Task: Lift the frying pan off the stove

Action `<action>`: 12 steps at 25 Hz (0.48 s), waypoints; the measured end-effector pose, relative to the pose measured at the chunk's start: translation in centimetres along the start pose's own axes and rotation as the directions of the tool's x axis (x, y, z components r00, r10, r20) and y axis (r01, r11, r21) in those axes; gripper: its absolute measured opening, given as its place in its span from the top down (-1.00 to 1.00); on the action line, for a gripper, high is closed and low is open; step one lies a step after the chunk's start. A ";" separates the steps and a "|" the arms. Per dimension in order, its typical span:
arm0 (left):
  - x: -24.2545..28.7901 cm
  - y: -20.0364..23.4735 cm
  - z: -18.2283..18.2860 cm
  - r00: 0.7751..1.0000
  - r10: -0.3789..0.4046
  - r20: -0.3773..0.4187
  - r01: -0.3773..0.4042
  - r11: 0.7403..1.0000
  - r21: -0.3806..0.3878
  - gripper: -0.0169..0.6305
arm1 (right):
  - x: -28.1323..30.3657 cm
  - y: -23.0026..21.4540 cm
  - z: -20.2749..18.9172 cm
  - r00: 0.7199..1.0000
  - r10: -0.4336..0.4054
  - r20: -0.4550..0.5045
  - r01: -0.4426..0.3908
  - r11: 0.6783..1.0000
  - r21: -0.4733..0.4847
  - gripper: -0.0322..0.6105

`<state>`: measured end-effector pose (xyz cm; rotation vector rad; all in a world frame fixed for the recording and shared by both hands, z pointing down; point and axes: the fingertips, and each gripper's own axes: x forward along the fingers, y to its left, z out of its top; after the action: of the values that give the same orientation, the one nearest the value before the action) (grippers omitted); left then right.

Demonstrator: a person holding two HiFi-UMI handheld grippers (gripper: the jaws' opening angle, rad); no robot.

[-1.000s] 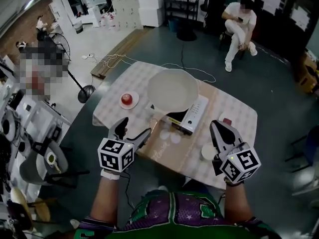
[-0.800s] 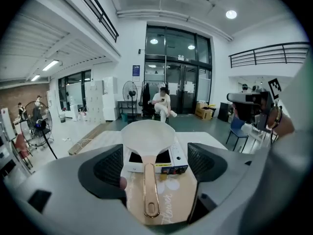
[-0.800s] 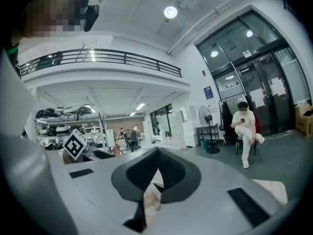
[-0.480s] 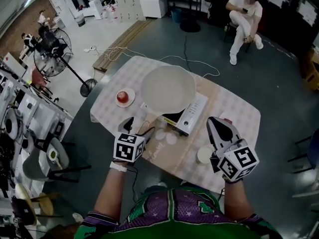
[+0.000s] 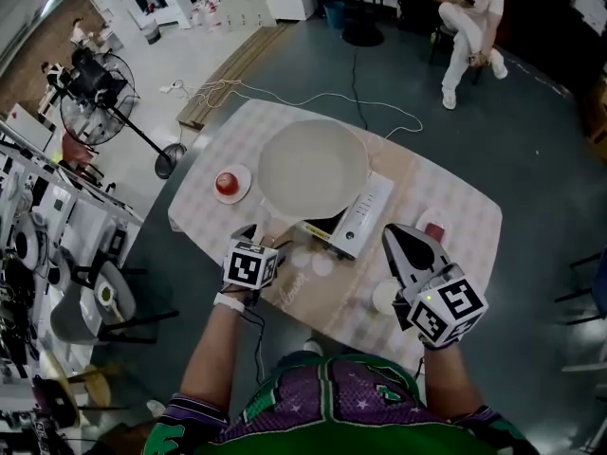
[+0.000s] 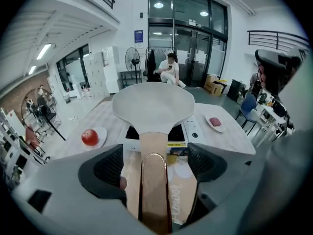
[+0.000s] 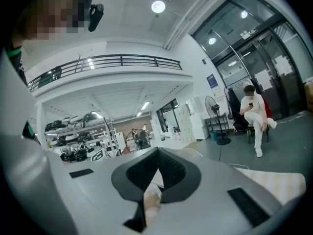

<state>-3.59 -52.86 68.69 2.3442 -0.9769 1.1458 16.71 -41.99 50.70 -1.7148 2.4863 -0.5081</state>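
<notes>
A white frying pan point(image 5: 313, 167) sits on a white portable stove point(image 5: 362, 218) in the middle of the table point(image 5: 455, 207). Its tan handle point(image 6: 155, 151) with a copper loop runs towards me. My left gripper point(image 5: 258, 241) is open, and in the left gripper view point(image 6: 156, 164) its two black pads stand either side of the handle, not closed on it. My right gripper point(image 5: 396, 237) hovers over the table's near right part, away from the pan. In the right gripper view point(image 7: 157, 174) its pads meet with nothing between them.
A red apple on a small plate point(image 5: 226, 184) lies left of the pan. A saucer with a red piece point(image 5: 433, 231) and a white cup point(image 5: 386, 296) are near my right gripper. A person point(image 5: 469, 8) sits beyond the table; a standing fan point(image 5: 92, 81) is at left.
My left gripper has moved forward to the pan's handle, which now lies between its jaws. The right gripper has hardly shifted. The pan stays on the stove.
</notes>
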 end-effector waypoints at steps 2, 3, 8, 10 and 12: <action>1.0 -0.1 -0.5 0.998 -0.044 -0.036 0.043 0.999 -0.027 -0.34 | 0.1 -0.5 -0.2 1.000 0.001 0.001 -0.001 1.000 0.020 0.88; 1.5 0.0 -0.8 0.997 -0.056 -0.058 0.054 0.998 -0.030 -0.34 | 0.2 -0.7 -0.3 1.000 0.000 0.001 0.000 1.000 0.027 0.88; 3.9 0.3 -2.1 0.980 -0.076 -0.184 0.075 0.997 -0.013 -0.34 | 0.2 -1.6 -0.6 1.000 -0.005 0.001 0.005 0.999 0.044 0.88; 4.8 0.1 -2.2 0.969 -0.108 -0.221 0.100 0.994 -0.046 -0.33 | 0.1 -2.1 -0.7 1.000 -0.009 0.001 0.009 0.998 0.055 0.88; 5.4 0.2 -2.5 0.955 -0.127 -0.267 0.117 0.992 -0.052 -0.27 | -0.1 -2.4 -0.8 1.000 -0.019 0.002 0.019 0.998 0.061 0.88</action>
<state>-2.80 -53.87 74.53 2.1159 -0.7393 1.3413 18.69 -42.53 52.20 -1.7173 2.4283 -0.5770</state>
